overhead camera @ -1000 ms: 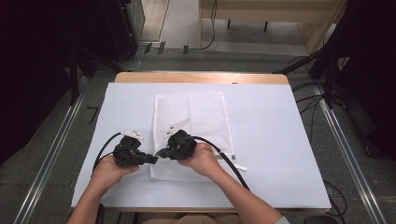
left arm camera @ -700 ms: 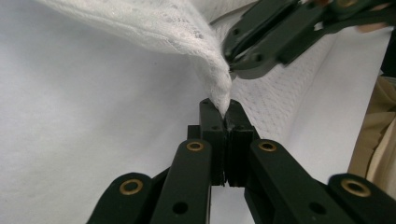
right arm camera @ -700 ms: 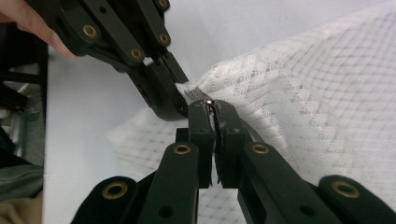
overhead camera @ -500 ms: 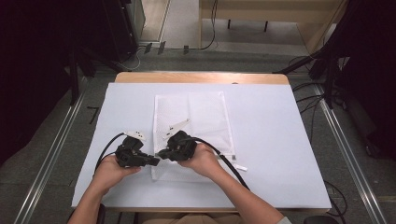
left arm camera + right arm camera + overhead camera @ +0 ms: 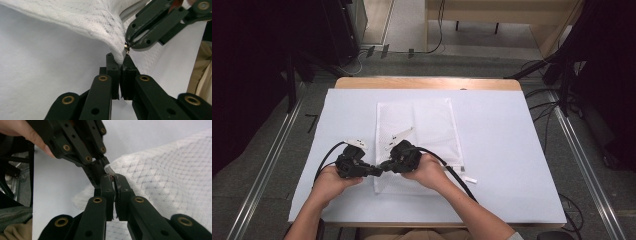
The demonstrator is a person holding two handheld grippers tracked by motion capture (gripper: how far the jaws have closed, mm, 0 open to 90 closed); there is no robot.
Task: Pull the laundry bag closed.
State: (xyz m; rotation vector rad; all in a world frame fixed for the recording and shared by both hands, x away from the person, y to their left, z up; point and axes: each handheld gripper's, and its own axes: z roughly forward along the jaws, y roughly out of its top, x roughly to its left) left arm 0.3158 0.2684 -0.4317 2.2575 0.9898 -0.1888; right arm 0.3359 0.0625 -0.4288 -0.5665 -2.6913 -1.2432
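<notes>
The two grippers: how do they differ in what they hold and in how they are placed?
The left gripper pinches the edge of the white mesh bag, while the right gripper closes on a small metal piece, probably the zipper pull, at that corner. In the high view, the left gripper is off the bag's left edge; the right gripper is above the bag. Both are shut, tips nearly touching.

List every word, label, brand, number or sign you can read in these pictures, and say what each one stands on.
None: no readable text in any view.
The white mesh bag carries no print that can be seen.
The small white tab lying on the white table cover is too small to tell whether it bears text.
The left gripper and right gripper, both shut on the bag's corner, show bare black metal and brass rivets, no markings.
</notes>
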